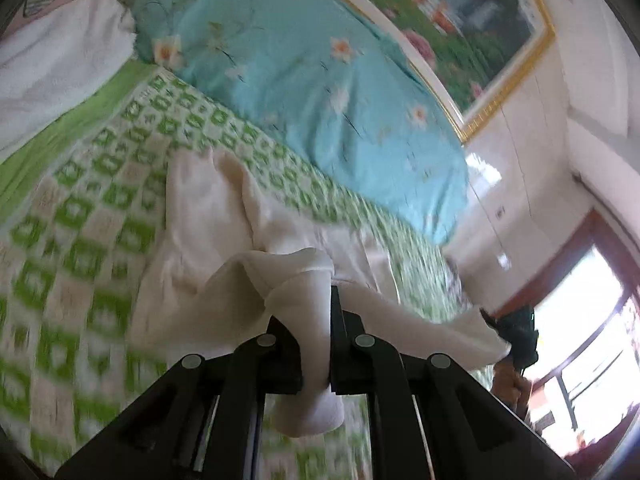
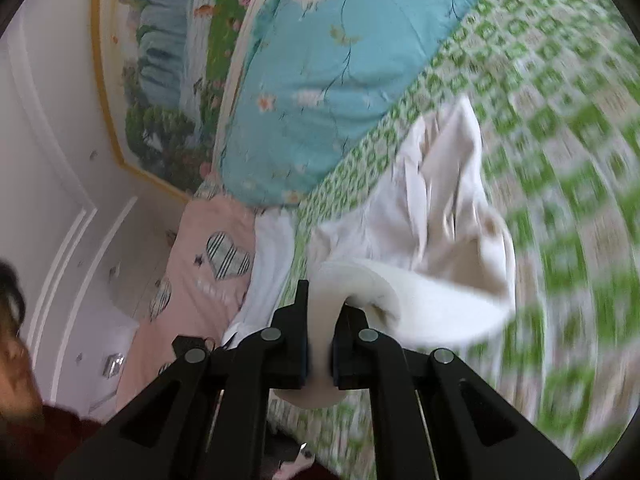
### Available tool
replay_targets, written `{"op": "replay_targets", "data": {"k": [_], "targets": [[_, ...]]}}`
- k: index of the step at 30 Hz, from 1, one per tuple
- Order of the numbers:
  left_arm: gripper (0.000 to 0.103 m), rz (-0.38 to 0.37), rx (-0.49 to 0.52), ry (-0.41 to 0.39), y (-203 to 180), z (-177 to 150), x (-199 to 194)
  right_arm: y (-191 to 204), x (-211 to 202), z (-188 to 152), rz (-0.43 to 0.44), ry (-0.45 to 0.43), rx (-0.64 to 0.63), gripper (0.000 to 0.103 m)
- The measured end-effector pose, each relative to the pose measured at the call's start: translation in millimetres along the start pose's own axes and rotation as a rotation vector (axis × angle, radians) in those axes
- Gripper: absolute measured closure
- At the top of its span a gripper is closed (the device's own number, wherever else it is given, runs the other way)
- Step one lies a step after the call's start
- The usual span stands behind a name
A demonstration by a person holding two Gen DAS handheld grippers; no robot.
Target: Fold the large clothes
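White cloth fills the middle of both views: the garment (image 1: 224, 240) lies crumpled on the bed, and I have a piece of it in each tool. My left tool (image 1: 316, 344) is pinched narrow on a thick bunched fold, which stands up between the fingers and hangs out below them. My right tool (image 2: 320, 340) grips the same way, its jaws close together on a rolled edge of the garment (image 2: 432, 208), with a lump of fabric drooping beneath.

Under the garment is the bed's green-and-white checked sheet (image 1: 80, 220), heavily blurred in both views. On the far side of the garment a turquoise floral quilt (image 1: 312, 80) is heaped up along the wall, close to the cloth's far edge. Above it hangs a landscape painting in a gold frame (image 1: 460, 12). In the left wrist view a white blanket (image 1: 56, 56) sits at the far left corner; in the right wrist view it lies beside a pink pillow with striped hearts (image 2: 200, 264), just left of the garment. At the right of the left wrist view I see the other tool holding the garment's far end, against a bright window (image 1: 592, 320).
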State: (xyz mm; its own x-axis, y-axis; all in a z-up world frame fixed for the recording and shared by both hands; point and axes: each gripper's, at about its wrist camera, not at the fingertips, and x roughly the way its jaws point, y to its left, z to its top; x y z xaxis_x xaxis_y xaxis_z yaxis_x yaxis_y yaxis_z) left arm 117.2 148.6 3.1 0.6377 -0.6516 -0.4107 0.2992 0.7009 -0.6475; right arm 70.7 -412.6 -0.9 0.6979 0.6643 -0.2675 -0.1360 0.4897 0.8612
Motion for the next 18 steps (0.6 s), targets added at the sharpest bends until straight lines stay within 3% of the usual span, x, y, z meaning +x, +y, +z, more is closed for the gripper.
{"op": "replay_targets", "data": {"k": [7, 12, 16, 18], "targets": [[0.096, 0.110, -0.112, 0.021, 45, 63, 90, -53, 73, 76, -0.203, 0.006, 0.111, 0.094], [0.096, 0.198, -0.175, 0.086, 84, 76, 144, -90, 118, 93, -0.334, 0.063, 0.143, 0.094], [0.090, 0.230, -0.219, 0.158, 104, 73, 169, -111, 123, 93, -0.317, 0.073, 0.224, 0.089], [0.083, 0.204, -0.229, 0.135, 100, 70, 157, -112, 116, 93, -0.267, 0.061, 0.257, 0.088]]}}
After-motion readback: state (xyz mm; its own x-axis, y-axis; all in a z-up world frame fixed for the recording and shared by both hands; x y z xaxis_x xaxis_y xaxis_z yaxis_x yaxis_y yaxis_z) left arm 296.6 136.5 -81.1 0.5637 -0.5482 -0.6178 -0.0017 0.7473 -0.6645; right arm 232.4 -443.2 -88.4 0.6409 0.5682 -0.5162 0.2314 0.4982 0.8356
